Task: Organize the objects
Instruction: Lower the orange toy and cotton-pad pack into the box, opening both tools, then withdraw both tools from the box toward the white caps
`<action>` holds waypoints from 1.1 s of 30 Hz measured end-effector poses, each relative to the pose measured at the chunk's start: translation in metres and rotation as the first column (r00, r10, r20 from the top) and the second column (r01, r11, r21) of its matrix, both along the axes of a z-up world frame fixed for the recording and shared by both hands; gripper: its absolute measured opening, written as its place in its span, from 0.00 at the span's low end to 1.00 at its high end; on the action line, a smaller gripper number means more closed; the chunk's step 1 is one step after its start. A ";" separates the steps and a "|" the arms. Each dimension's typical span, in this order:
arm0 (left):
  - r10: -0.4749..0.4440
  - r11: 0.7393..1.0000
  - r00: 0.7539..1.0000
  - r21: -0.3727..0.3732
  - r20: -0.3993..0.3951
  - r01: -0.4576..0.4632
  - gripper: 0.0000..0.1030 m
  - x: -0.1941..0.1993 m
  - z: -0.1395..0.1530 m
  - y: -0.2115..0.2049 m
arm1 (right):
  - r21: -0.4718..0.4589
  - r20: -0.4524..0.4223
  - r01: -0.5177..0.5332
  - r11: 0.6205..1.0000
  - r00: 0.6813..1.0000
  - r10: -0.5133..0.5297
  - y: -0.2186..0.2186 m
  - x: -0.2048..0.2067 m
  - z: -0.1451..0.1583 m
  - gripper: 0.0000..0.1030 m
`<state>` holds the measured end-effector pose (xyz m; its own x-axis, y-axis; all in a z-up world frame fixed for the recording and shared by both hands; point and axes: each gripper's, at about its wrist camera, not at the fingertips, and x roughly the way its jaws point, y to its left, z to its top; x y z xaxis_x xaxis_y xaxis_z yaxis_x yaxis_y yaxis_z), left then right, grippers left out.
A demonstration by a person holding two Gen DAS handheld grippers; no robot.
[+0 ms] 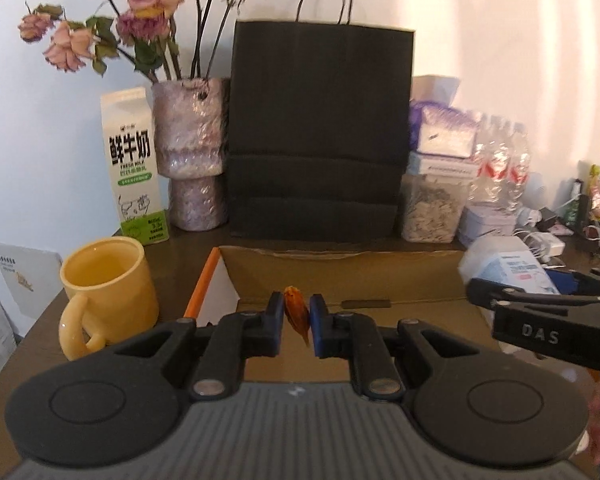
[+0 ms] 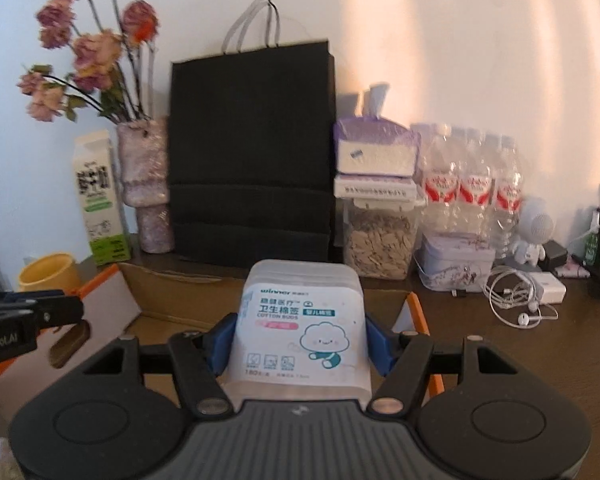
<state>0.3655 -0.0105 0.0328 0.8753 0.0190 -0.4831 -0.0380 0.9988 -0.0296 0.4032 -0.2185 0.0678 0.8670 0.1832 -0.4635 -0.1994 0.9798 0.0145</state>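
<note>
home | cluttered table (image 2: 540,340) | milk carton (image 1: 134,168) | dried flowers (image 1: 140,20) | mug (image 1: 108,292)

The right gripper (image 2: 298,340) is clamping a cotton bud box (image 2: 300,328) above an open cardboard box (image 2: 172,280), while a black paper bag (image 2: 252,152) is standing far behind.

Matt black paper bag (image 1: 320,128); glossy yellow ceramic mug (image 1: 110,296); brown cardboard box (image 1: 340,276).
</note>
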 end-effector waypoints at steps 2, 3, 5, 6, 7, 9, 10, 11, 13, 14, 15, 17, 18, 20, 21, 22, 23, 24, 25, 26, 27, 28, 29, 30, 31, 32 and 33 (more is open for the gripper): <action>0.001 1.000 1.000 -0.005 -0.013 -0.001 0.14 0.007 -0.006 0.003 | 0.000 -0.012 0.003 1.000 1.000 -0.003 -0.001 0.004 -0.004 0.63; 0.000 1.000 1.000 -0.001 -0.022 0.000 0.14 0.009 -0.009 0.004 | -0.002 -0.016 0.002 1.000 1.000 -0.002 -0.001 0.005 -0.006 0.63; -0.003 1.000 0.999 0.002 -0.039 0.004 0.15 0.013 -0.014 0.004 | -0.004 -0.027 0.005 1.000 1.000 -0.005 -0.002 0.006 -0.010 0.63; -0.002 1.000 0.999 0.003 -0.047 0.002 0.16 0.015 -0.016 0.005 | -0.004 -0.034 0.009 1.000 0.999 -0.009 -0.002 0.007 -0.012 0.63; 0.004 1.000 0.999 0.004 -0.046 -0.004 0.17 0.015 -0.017 0.005 | -0.005 -0.038 0.010 1.000 0.999 -0.010 -0.003 0.008 -0.014 0.63; 0.017 1.000 0.999 0.004 -0.037 -0.017 0.51 0.014 -0.018 0.007 | -0.008 -0.041 0.013 1.000 0.999 -0.013 -0.003 0.008 -0.015 0.73; 0.029 1.000 0.999 0.007 -0.025 -0.029 0.64 0.013 -0.017 0.008 | -0.007 -0.037 0.014 1.000 0.999 -0.015 -0.004 0.007 -0.015 0.88; 0.048 0.999 0.999 0.012 -0.008 -0.047 0.87 0.011 -0.017 0.008 | -0.008 -0.031 0.015 1.000 0.999 -0.015 -0.004 0.006 -0.015 0.93; 0.087 0.996 0.996 0.016 0.036 -0.088 0.99 0.005 -0.015 0.009 | -0.014 -0.023 0.014 1.000 1.000 -0.014 -0.003 0.003 -0.013 0.93; 0.091 0.996 0.995 0.012 0.046 -0.091 1.00 0.004 -0.014 0.010 | -0.014 -0.019 0.015 1.000 1.000 -0.015 -0.003 0.002 -0.013 0.93; 0.092 0.996 0.995 0.006 0.047 -0.093 1.00 0.003 -0.013 0.011 | -0.015 -0.018 0.015 1.000 1.000 -0.015 -0.003 0.001 -0.013 0.93; 0.097 0.995 0.994 -0.003 0.046 -0.097 1.00 0.003 -0.011 0.013 | -0.018 -0.015 0.014 1.000 1.000 -0.015 -0.003 0.000 -0.012 0.96; 0.098 0.995 0.994 -0.004 0.046 -0.098 1.00 0.003 -0.010 0.014 | -0.020 -0.014 0.015 1.000 1.000 -0.015 -0.002 -0.001 -0.012 0.97; 0.101 0.995 0.994 -0.004 0.045 -0.101 1.00 0.003 -0.010 0.015 | -0.020 -0.012 0.015 1.000 1.000 -0.016 -0.002 -0.001 -0.012 0.98; 0.101 0.995 0.994 -0.006 0.045 -0.101 1.00 0.003 -0.009 0.015 | -0.018 -0.011 0.015 1.000 1.000 -0.015 -0.002 -0.001 -0.011 0.98; 0.099 0.995 0.994 -0.006 0.046 -0.099 1.00 0.002 -0.009 0.015 | -0.017 -0.010 0.015 1.000 1.000 -0.015 -0.002 -0.002 -0.011 0.98; 0.097 0.995 0.994 -0.007 0.047 -0.097 1.00 0.001 -0.009 0.015 | -0.016 -0.008 0.015 1.000 1.000 -0.015 -0.003 -0.002 -0.010 0.98; 0.095 0.995 0.994 -0.009 0.049 -0.094 1.00 0.000 -0.008 0.016 | -0.012 -0.005 0.015 1.000 1.000 -0.015 -0.003 -0.003 -0.009 0.98; 0.093 0.996 0.994 -0.011 0.052 -0.093 1.00 0.000 -0.008 0.015 | -0.009 -0.002 0.013 1.000 1.000 -0.013 -0.003 -0.004 -0.009 0.98; 0.090 0.996 0.994 -0.012 0.054 -0.089 1.00 -0.001 -0.007 0.015 | -0.005 0.001 0.012 1.000 1.000 -0.012 -0.004 -0.005 -0.008 0.98; 0.086 0.996 0.995 -0.015 0.058 -0.085 1.00 -0.003 -0.006 0.015 | 0.000 0.006 0.010 1.000 1.000 -0.010 -0.004 -0.007 -0.006 0.98; 0.082 0.997 0.995 -0.017 0.063 -0.081 1.00 -0.005 -0.004 0.015 | 0.004 0.011 0.008 1.000 1.000 -0.008 -0.005 -0.009 -0.004 0.99; 0.079 0.997 0.995 -0.020 0.069 -0.077 1.00 -0.008 -0.002 0.015 | 0.009 0.017 0.005 1.000 1.000 -0.005 -0.005 -0.012 -0.002 1.00; 0.073 0.997 0.994 -0.023 0.079 -0.071 1.00 -0.012 0.000 0.016 | 0.013 0.026 0.001 1.000 1.000 -0.001 -0.006 -0.017 0.000 1.00; 0.069 0.997 0.994 -0.024 0.087 -0.067 1.00 -0.015 0.002 0.017 | 0.014 0.034 -0.004 1.000 0.999 0.003 -0.006 -0.021 0.003 1.00; 0.066 0.998 0.993 -0.025 0.095 -0.064 1.00 -0.018 0.004 0.018 | 0.013 0.042 -0.009 1.000 0.999 0.008 -0.006 -0.025 0.005 1.00; 0.067 0.998 0.992 -0.028 0.104 -0.064 1.00 -0.023 0.007 0.020 | 0.012 0.052 -0.012 1.000 0.999 0.011 -0.006 -0.030 0.008 1.00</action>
<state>0.3427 0.0092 0.0396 0.9185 0.0673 -0.3898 -0.0989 0.9932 -0.0614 0.3727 -0.2246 0.0759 0.8876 0.1985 -0.4157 -0.2112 0.9773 0.0158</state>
